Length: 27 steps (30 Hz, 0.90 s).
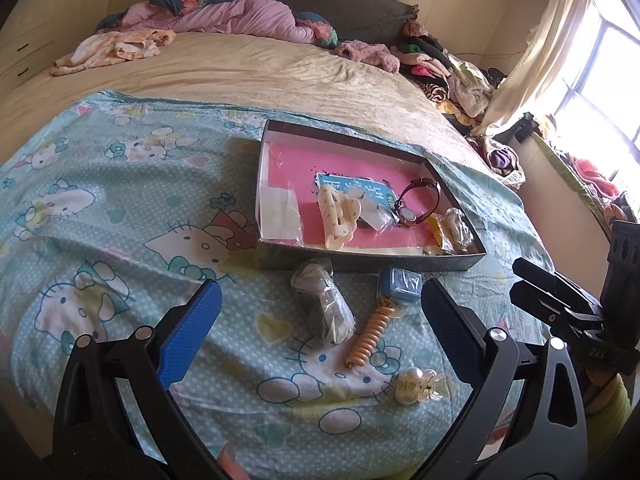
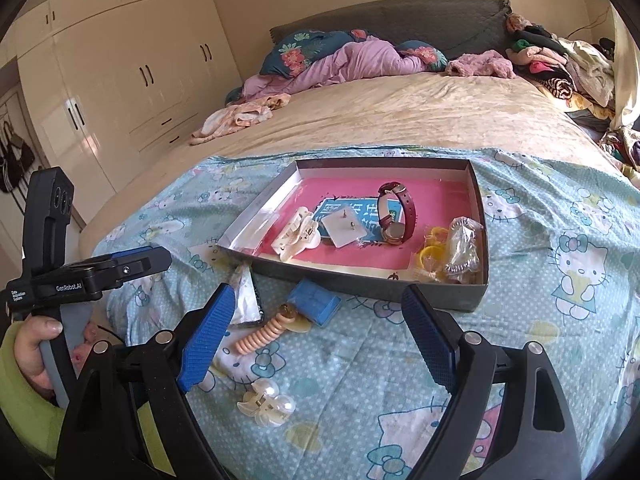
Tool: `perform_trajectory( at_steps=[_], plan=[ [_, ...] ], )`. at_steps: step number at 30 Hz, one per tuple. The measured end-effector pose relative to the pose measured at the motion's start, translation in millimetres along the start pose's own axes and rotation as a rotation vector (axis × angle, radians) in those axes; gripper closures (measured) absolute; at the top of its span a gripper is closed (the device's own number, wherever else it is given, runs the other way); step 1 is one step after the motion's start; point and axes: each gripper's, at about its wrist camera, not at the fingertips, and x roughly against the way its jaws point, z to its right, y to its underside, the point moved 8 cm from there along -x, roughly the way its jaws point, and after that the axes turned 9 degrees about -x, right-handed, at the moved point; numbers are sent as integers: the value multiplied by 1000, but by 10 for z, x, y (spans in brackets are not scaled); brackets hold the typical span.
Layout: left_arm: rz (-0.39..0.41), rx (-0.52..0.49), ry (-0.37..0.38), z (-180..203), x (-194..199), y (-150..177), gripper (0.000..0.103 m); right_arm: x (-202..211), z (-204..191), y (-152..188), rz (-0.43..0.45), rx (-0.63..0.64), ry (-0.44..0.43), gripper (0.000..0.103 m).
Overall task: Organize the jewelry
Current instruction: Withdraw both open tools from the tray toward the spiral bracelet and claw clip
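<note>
Both grippers hang low over the bed with their blue pads wide apart and nothing between them: the left gripper (image 1: 320, 312) at the bottom of its view, the right gripper (image 2: 318, 320) the same in its own. Near the lower middle of the right view lies a pearl hair clip (image 2: 267, 400) on the Hello Kitty sheet (image 2: 560, 280). Just above it are an orange spiral cord (image 2: 262, 334) with a blue cube (image 2: 316, 300), and a small plastic bag (image 1: 324, 308). Behind them, in the frame center, stands the shallow box (image 2: 478, 216) with pink bottom; inside are a red-strap watch (image 2: 398, 216), a cream claw clip (image 2: 296, 236), an earring card (image 2: 344, 226) and yellow rings (image 2: 432, 246). Farther up is the beige bedspread (image 2: 400, 116), with clothes at the upper right and a cream wardrobe (image 2: 120, 72) at the upper left. A window (image 1: 600, 80) is at right in the left view. Around the box, the sheet is open to the right side.
</note>
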Motion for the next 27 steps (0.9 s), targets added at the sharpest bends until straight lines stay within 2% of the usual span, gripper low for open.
perform_trajectory(
  at_steps=[27],
  plan=[
    [-54,5,-32,-16,-3,416,10,-151,-229,647,-124,113,-29,19]
  ],
)
